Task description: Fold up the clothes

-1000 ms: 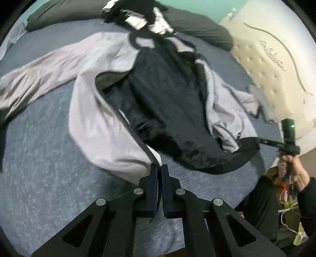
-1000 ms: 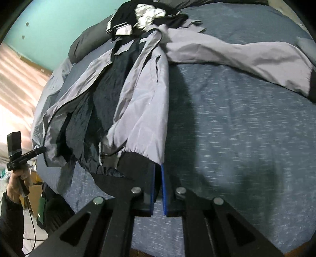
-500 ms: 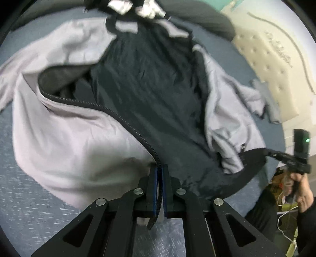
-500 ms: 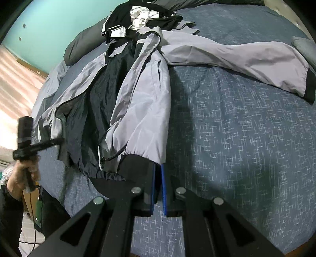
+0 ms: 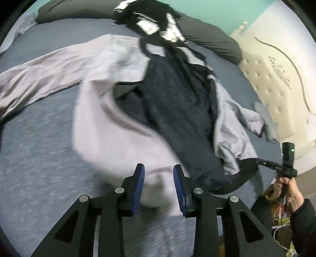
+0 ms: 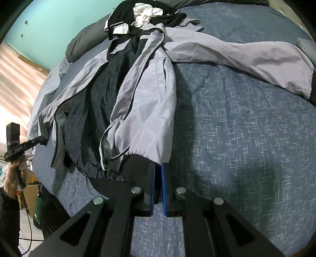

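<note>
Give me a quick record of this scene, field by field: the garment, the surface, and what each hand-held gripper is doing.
garment: grey jacket with black lining, lying open
surface: blue bed cover
left hand-held gripper: open, above the jacket's front panel, gripping nothing
right hand-held gripper: shut on the jacket's black hem
background: pile of clothes near the pillows

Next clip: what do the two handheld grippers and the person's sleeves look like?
Both the left gripper and right gripper are matte black, with triangular cut-out linkages, silver round pivot bolts and ribbed blue pads lining the jaws. Each handle carries a small black box; one shows a green light. Sleeves are black.
</note>
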A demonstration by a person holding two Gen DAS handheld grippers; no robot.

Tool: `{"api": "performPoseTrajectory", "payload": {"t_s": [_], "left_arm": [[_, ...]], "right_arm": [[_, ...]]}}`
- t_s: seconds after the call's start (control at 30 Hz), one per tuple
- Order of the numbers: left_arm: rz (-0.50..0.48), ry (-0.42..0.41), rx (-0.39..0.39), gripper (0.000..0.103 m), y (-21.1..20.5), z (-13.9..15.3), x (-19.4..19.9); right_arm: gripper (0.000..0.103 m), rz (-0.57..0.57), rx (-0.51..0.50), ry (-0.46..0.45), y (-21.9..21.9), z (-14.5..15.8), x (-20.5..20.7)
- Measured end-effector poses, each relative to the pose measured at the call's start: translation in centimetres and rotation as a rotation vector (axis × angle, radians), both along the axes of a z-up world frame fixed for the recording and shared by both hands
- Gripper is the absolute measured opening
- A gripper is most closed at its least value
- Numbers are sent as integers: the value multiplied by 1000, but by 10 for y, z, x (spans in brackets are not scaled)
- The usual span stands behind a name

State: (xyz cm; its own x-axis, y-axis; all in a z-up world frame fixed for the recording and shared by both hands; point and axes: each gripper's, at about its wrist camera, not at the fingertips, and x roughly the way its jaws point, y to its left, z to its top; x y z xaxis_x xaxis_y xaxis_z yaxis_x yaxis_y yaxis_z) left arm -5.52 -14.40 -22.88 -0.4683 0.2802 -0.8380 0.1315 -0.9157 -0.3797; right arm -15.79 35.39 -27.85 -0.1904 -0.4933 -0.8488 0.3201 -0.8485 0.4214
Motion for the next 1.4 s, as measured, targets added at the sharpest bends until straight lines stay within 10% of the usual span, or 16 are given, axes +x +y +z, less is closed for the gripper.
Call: {"api": "performPoseTrajectory", "payload": {"t_s": [0.3, 0.63, 0.77, 0.87, 1.4], "left_arm": [[98, -149, 97, 39, -31, -76, 12], [146, -114, 240, 43, -22, -107, -9], [118, -95, 180, 22, -11, -104, -21], [115, -83, 149, 4, -6, -96, -26], [-10, 35, -71, 3, -16, 45, -1]], "right_arm": [[5, 18, -4, 3, -8, 6, -1], [5, 42, -5, 2, -18, 8, -2], [5, 56, -6, 11, -23, 12, -2], [5, 66, -11, 19, -26, 17, -1], [5, 167, -66, 139, -32, 91, 24]]}}
